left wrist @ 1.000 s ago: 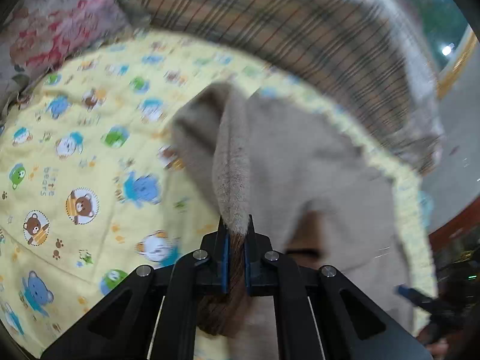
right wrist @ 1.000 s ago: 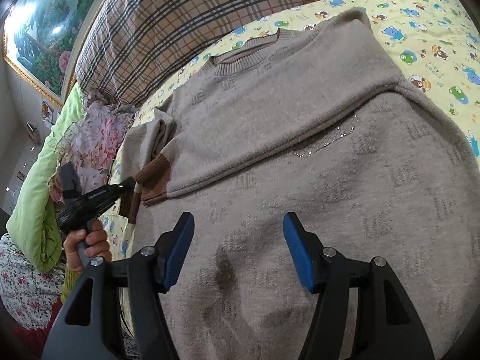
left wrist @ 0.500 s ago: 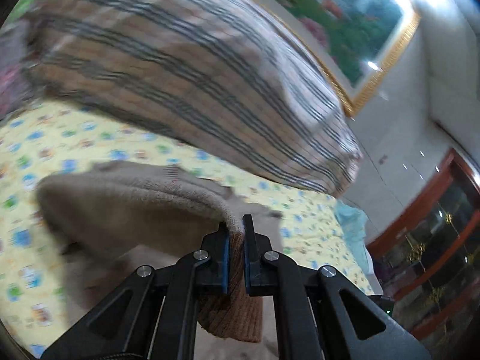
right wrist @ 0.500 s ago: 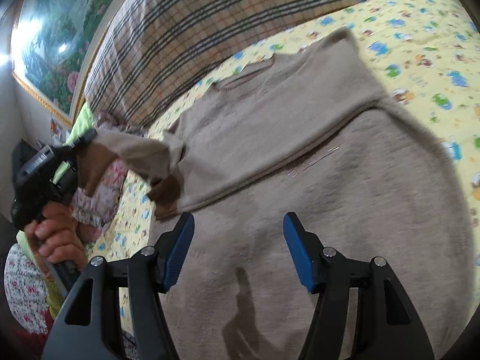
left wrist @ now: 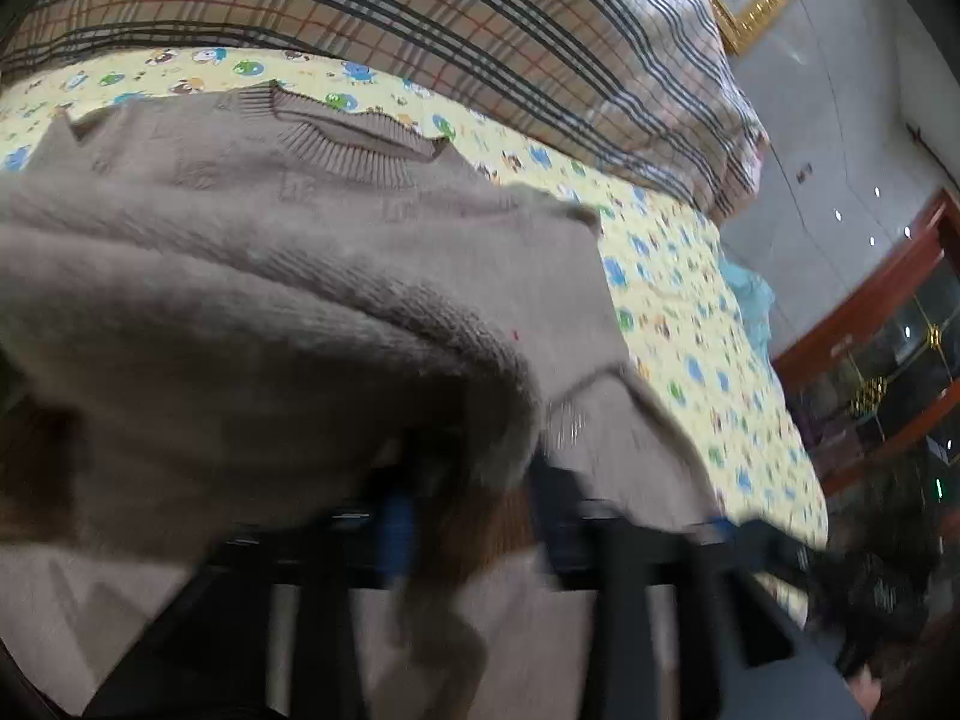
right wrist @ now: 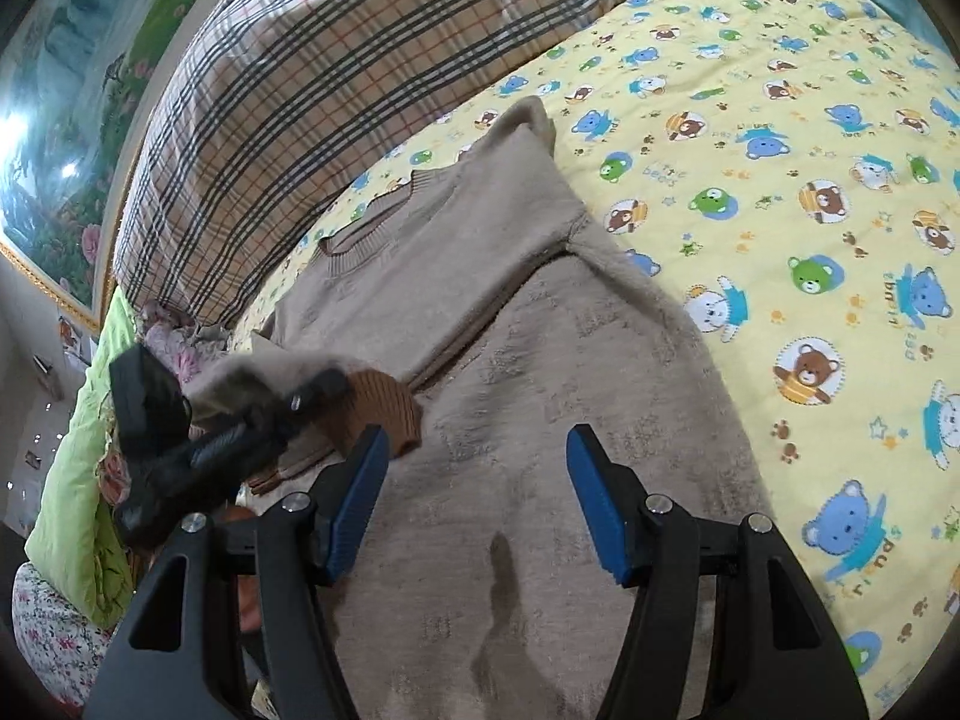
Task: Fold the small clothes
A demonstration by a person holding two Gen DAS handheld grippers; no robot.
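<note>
A beige knit sweater (right wrist: 540, 360) lies flat on the bed, its ribbed collar (left wrist: 354, 144) towards the plaid quilt. My left gripper (left wrist: 474, 516) is over the sweater's body with the sleeve (left wrist: 240, 360) draped across it. Its jaws are opening, and the brown cuff (left wrist: 480, 534) hangs loose between the parted pads. In the right wrist view the left gripper (right wrist: 324, 387) is at the left, with the brown cuff (right wrist: 378, 414) at its tip. My right gripper (right wrist: 477, 441) stands open above the sweater's lower half with nothing between its fingers.
The sweater rests on a yellow sheet (right wrist: 780, 180) printed with bears. A plaid quilt (right wrist: 300, 90) is piled along the far side. A green pillow (right wrist: 78, 450) and floral cloth (right wrist: 42, 630) lie at the left edge. A wooden cabinet (left wrist: 870, 360) stands past the bed.
My left gripper has swung the sleeve from the side of the bed over the sweater's body, and its jaws have gone from shut to parted. The right gripper has shifted a little and stays open.
</note>
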